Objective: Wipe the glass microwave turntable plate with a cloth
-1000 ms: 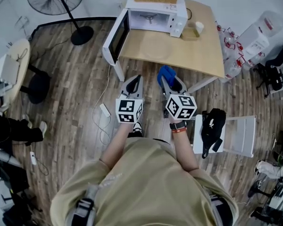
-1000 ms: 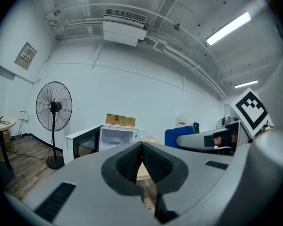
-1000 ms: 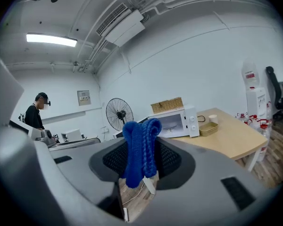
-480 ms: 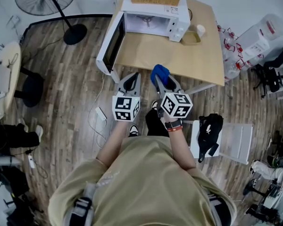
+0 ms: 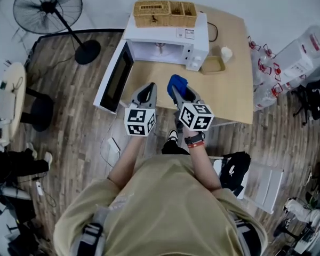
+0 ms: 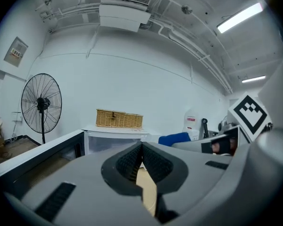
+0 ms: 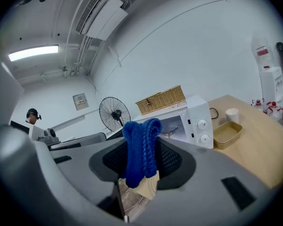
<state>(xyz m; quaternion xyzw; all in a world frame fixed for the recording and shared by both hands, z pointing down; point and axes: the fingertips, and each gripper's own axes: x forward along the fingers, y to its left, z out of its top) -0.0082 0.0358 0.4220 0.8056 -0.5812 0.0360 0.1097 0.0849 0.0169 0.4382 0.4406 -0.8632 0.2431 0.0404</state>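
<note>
**Task status.** Wiping has not begun, and no view shows the cloth touching glass. The only step that looks complete is taking up the cloth. Reaching the plate, steadying it and wiping its surface are judged still to do.

**Tongs state.**
- Right tongs [image 7: 142, 147]: clamped on a folded blue cloth [image 7: 140, 154]. The cloth stands upright between the jaws and projects above them.
- Left tongs [image 6: 141, 149]: jaws closed against each other with nothing between them. They are judged free to steady the plate.

**Location of the task item.** The microwave [image 5: 192, 33] stands on the table [image 5: 229, 92] at the upper centre of the head view. Its door [image 5: 113, 81] is swung fully open toward the left of the frame, so the cavity is exposed toward the person. A small hub-like fitting shows on the cavity floor in the head view and the right gripper view. The glass turntable plate cannot be made out there. If fitted, it is judged to lie in this cavity.

**Relative position.** Both tongs sit side by side at the centre of the head view, over the near edge of the table. They lie directly below the cavity opening in the frame, near it but clearly apart. The cloth is the part closest to the cavity.

**Other items.** A wicker basket [image 5: 160, 7] rests on top of the microwave. A tan tray [image 5: 213, 64] and a white cup [image 5: 226, 52] stand on the table just right of it.
</note>
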